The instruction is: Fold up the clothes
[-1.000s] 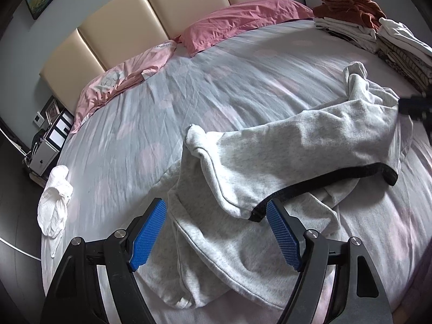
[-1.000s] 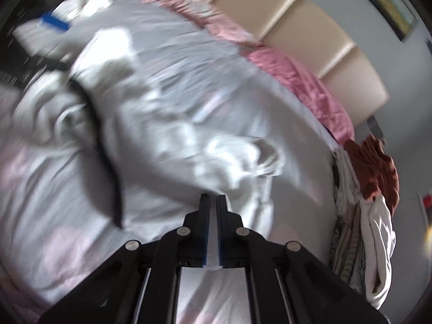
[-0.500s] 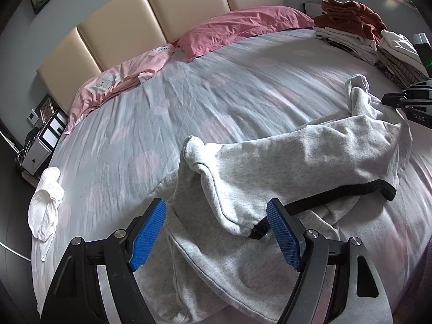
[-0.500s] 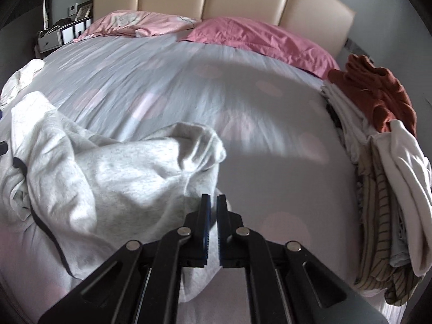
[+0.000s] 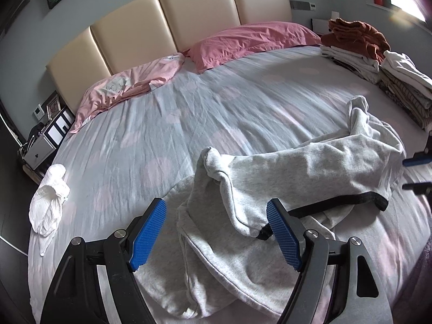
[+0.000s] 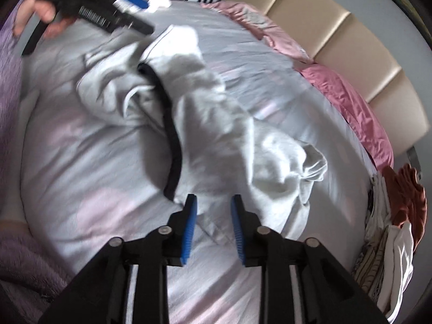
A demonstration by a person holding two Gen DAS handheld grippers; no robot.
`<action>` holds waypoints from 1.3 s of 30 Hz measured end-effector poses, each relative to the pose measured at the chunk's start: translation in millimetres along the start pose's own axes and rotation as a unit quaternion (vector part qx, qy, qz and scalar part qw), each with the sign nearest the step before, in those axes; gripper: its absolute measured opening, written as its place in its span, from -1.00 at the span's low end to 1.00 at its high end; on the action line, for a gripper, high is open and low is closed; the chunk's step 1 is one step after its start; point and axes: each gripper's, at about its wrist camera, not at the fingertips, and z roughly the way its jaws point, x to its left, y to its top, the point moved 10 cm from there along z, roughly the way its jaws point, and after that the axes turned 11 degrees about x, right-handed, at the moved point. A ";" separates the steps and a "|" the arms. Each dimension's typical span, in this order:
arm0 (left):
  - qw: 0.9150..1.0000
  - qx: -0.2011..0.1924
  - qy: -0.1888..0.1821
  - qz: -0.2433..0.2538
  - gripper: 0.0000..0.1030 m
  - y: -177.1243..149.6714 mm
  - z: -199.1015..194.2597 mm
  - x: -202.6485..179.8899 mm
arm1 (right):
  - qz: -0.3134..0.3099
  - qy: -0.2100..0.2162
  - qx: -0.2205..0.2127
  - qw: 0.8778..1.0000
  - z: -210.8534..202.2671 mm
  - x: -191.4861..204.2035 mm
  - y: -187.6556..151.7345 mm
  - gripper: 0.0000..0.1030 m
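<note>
A light grey sweatshirt (image 5: 283, 178) with a black-trimmed edge (image 5: 337, 205) lies crumpled on the bed, near its front edge. My left gripper (image 5: 216, 232) is open wide and empty, hovering over the garment's near part. The sweatshirt also shows in the right wrist view (image 6: 216, 113), blurred. My right gripper (image 6: 213, 226) is open and empty, just above the garment's near edge. The left gripper (image 6: 129, 2) shows at the top left of the right wrist view. The right gripper's tips (image 5: 417, 172) show at the right edge of the left wrist view.
The bed (image 5: 189, 102) has a grey spotted sheet and two pink pillows (image 5: 251, 40) by a beige headboard. Stacks of folded clothes (image 5: 378, 62) sit at the right edge. A white cloth (image 5: 48, 197) lies at the left edge. A purple blanket (image 6: 16, 256) lies at the foot.
My right gripper has opened and swung back over the sweatshirt. The left gripper stays open, with its view raised a little. The sweatshirt lies as before.
</note>
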 end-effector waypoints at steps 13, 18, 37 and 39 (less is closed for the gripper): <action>1.000 0.002 0.008 0.013 0.52 -8.0 -4.3 9.3 | -0.110 -0.123 0.075 0.983 43.3 17.0 -14.3 -0.37; 1.000 0.000 0.012 0.013 0.52 -8.5 -2.9 15.7 | -0.056 -0.146 0.073 0.985 42.6 -14.2 -10.8 -0.83; 0.993 -0.001 0.034 0.117 0.52 3.7 23.5 -8.6 | 0.228 -0.040 -0.033 0.972 4.4 -121.1 -1.4 -0.83; 0.994 0.001 0.034 0.108 0.52 1.3 24.2 -4.2 | 0.184 -0.060 -0.028 0.981 1.0 -106.0 1.3 -0.75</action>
